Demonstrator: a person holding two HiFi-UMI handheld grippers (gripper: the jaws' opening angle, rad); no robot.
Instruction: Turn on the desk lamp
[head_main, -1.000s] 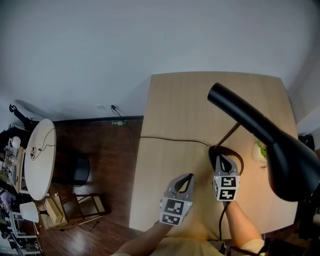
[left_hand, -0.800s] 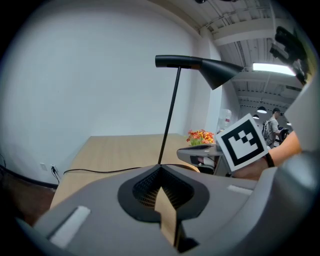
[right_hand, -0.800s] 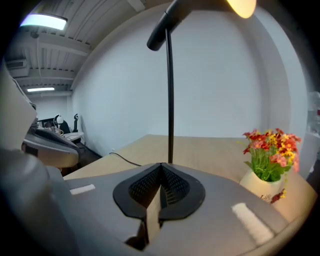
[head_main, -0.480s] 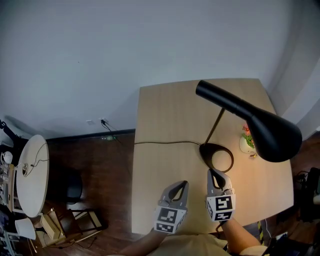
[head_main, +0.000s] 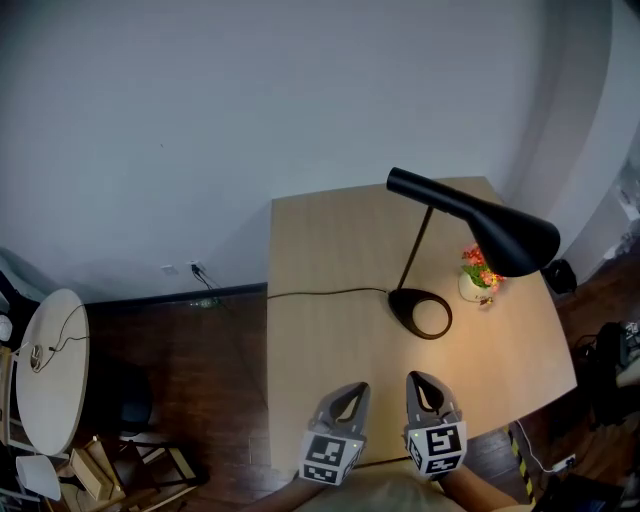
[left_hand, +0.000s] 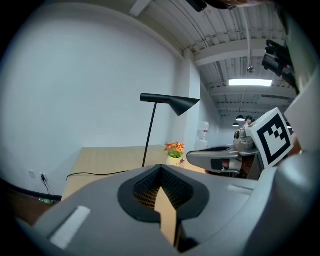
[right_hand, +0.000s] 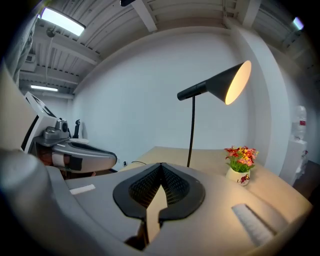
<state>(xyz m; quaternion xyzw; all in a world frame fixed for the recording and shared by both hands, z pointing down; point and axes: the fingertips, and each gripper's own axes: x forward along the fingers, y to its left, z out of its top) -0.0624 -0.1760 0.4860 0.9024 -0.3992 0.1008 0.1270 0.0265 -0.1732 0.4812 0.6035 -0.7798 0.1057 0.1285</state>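
Backdrop of pale bare wall (head_main: 250, 120) across 12 o'clock. Dark wood floor (head_main: 200, 360) at 9 o'clock, round white side table (head_main: 45, 355) far out that way. Square light-wood desk (head_main: 330, 250) mid-scene, set close to the wall, probably for reach of the wall socket (head_main: 195, 268).

Next in size, black desk lamp (head_main: 450, 202):
- flat ring base (head_main: 420, 312) near desk centre
- thin stem (head_main: 416, 250) leaning up toward 12 o'clock
- long cone shade (head_main: 515, 240) swung out toward 3 o'clock

Judged already on: warm glowing inside of the shade in the right gripper view (right_hand: 239, 81), wood beneath tinted amber. Aimed, seemingly, over the small white pot of red and pink flowers (head_main: 472, 280), near the base at its 2 o'clock.

Thin black cable (head_main: 320, 293) leaving the base toward 9 o'clock, over the desk edge and down toward the socket. Laid flat, away from the working side.

At 6 o'clock, left gripper (head_main: 356, 390) and right gripper (head_main: 418, 381) side by side by the front desk edge, well short of the base. Both pairs of jaws closed tip to tip, nothing between them. Held low and clear of the lamp, most likely for want of anything left to press. Switch itself not made out.
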